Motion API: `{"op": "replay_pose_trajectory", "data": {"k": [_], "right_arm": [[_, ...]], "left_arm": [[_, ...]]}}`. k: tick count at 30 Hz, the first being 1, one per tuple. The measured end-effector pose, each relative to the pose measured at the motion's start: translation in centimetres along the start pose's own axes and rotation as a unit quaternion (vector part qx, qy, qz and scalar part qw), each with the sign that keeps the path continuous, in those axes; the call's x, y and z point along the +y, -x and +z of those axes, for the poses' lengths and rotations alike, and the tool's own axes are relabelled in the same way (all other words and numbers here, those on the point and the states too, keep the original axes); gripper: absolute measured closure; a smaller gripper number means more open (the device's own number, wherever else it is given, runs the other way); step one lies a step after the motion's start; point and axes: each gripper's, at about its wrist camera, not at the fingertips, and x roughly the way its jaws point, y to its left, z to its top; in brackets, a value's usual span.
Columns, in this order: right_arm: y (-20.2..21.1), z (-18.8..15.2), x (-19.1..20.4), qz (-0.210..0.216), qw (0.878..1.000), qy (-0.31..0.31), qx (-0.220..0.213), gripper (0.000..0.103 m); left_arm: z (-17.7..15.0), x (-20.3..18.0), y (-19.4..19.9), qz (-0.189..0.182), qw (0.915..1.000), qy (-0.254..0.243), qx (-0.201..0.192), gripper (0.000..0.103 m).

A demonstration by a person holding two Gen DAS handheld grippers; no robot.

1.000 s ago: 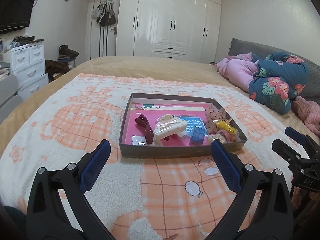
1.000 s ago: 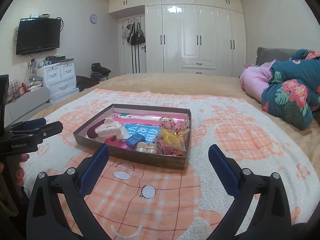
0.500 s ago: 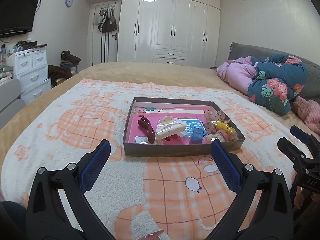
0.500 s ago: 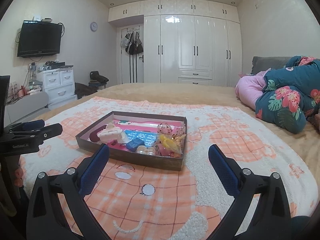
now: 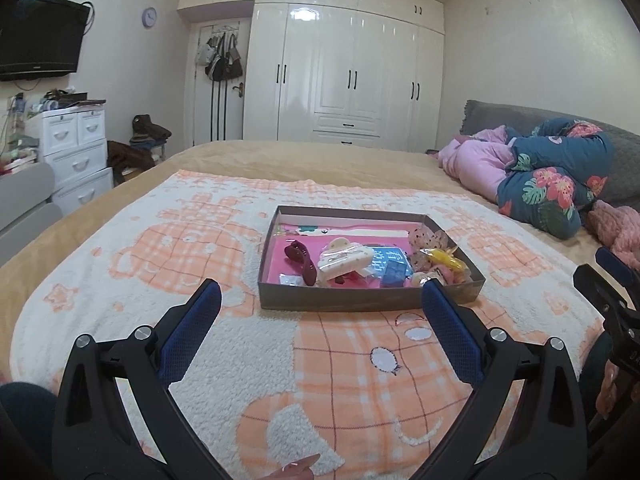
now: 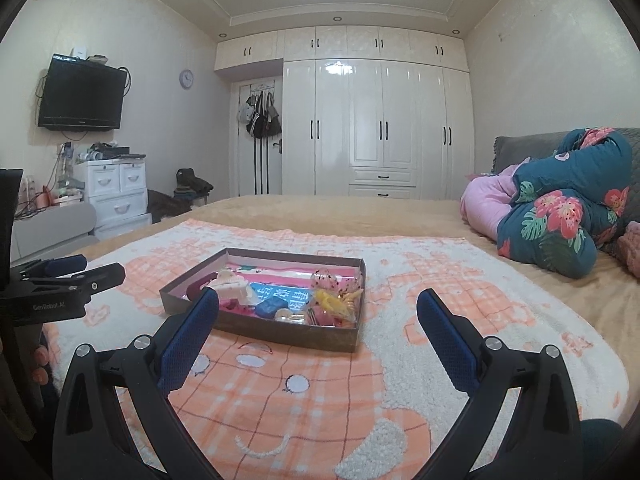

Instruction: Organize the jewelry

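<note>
At centre frame in both wrist views: tray (image 5: 360,302), a shallow rectangular cardboard box, grey-brown walls, pink glossy lining, resting flat on the blanket (image 5: 168,264).

Contents, as you see them from the left wrist:
- Maroon clip (image 5: 301,261), curved, glossy plastic, at the tray's left.
- Cream claw clip (image 5: 345,259), chunky, matte, just right of the maroon one and touching it.
- Blue card (image 5: 390,260) with pale lettering, lying flat beneath a small blue block.
- Yellow clip (image 5: 440,258), shiny, in the right corner among sheer dotted bows and pink pieces, all heaped together; single items there are hard to tell apart.

Your left gripper (image 5: 318,322): black frame, blue textured pads, jaws spread wide and empty, low over the blanket just short of the tray's near wall. Your right gripper (image 6: 318,330): same build, likewise released and holding nothing, with the tray between and beyond its tips.

Surface: fleece blanket, nubby white pile with peach check and cartoon figures, spread over a tan bedcover.

Room: white gloss wardrobe (image 6: 380,128) across the far wall; television (image 6: 82,94) upper left; white drawers (image 6: 116,194) below it; floral quilt (image 6: 560,216) and pink bedding bundled at right.
</note>
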Motion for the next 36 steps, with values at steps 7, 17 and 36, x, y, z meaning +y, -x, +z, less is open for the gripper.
{"op": "replay_pose_trajectory", "data": {"k": [7, 17, 36], "right_arm": [[-0.09, -0.32, 0.31, -0.002, 1.0, 0.005, 0.002, 0.006], [-0.51, -0.53, 0.44, -0.002, 1.0, 0.005, 0.009, 0.006], [-0.6, -0.69, 0.59, -0.002, 1.0, 0.005, 0.01, 0.006]], "left_arm": [[-0.33, -0.49, 0.26, 0.0, 0.9999, -0.013, -0.006, 0.011], [-0.41, -0.53, 0.2, -0.002, 0.9999, -0.014, -0.007, 0.011], [-0.36, -0.6, 0.14, -0.003, 0.9999, -0.014, -0.008, 0.011]]}}
